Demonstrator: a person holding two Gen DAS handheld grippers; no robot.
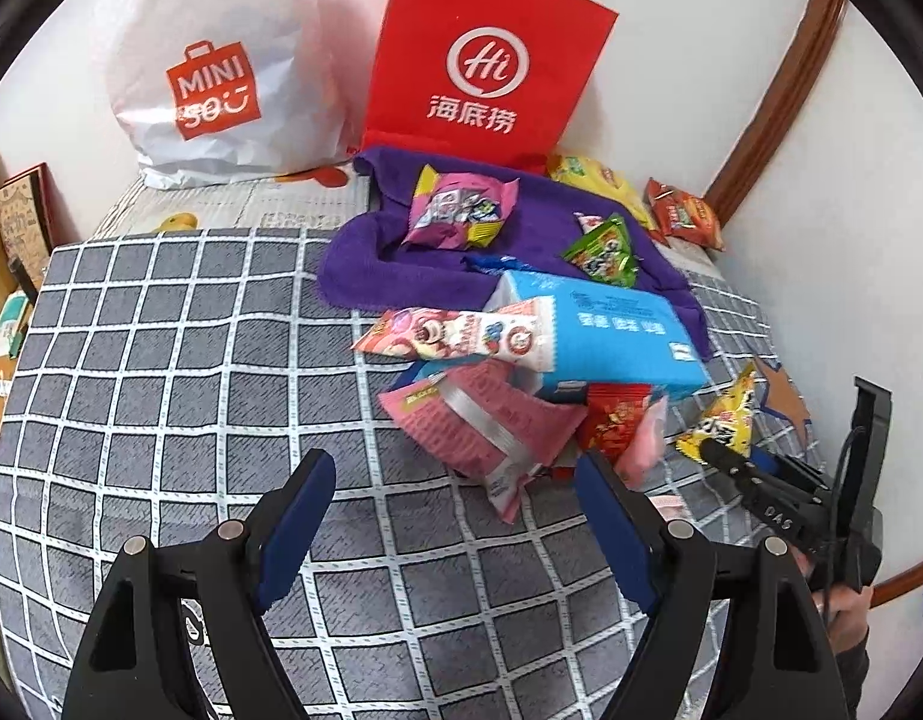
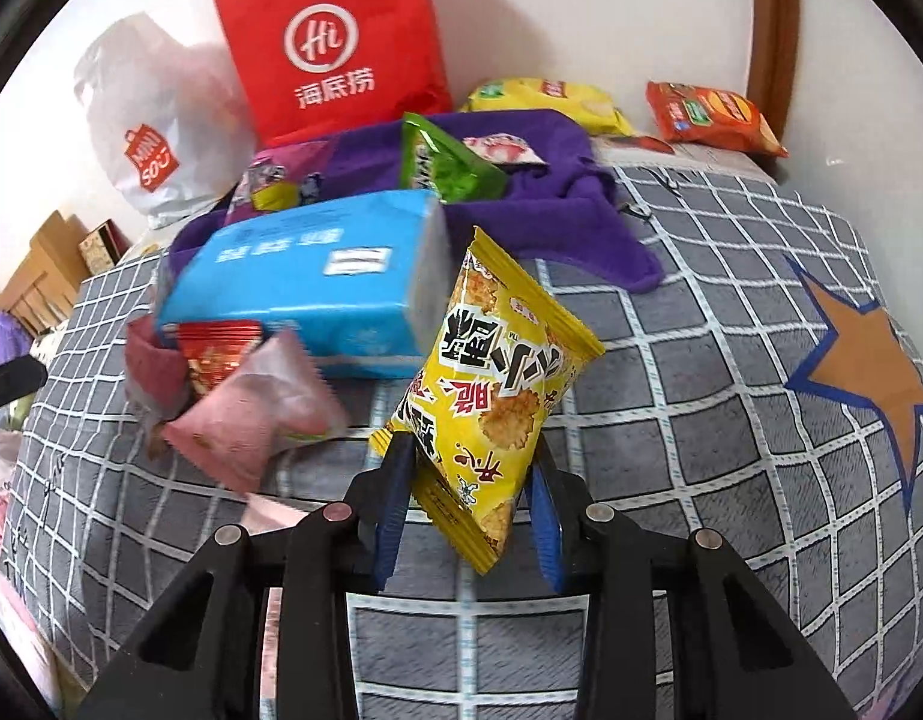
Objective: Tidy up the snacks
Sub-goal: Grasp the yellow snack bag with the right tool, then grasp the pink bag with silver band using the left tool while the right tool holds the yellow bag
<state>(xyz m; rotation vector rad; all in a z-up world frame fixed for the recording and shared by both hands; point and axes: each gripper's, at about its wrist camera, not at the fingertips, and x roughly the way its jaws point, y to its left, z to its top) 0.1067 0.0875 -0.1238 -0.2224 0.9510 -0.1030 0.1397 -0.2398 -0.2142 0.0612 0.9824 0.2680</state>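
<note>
From the left wrist: left gripper (image 1: 455,480) hovering above the grey checked bed cover (image 1: 161,360), jaws wide apart with nothing between them. Just ahead, a pink packet (image 1: 491,420) at the near edge of a snack pile, half under a blue tissue pack (image 1: 611,330) that carries a pink-and-white wrapper (image 1: 461,333). Behind, a purple towel (image 1: 365,252) bearing a pink snack bag (image 1: 455,210) and a green packet (image 1: 605,249); farther back, a red paper bag (image 1: 485,54) and a white plastic bag (image 1: 215,66) against the wall. At the right edge, right gripper (image 1: 716,456) pinching a yellow snack packet (image 1: 725,420). From the right wrist: jaws narrowed onto the lower part of that packet, lifted clear of the cover and tilted, blocking part of the tissue pack. Left of it, a pale pink pouch (image 2: 251,420) and a red packet (image 2: 215,354); far right, an orange bag (image 2: 713,117) near the wall.
</note>
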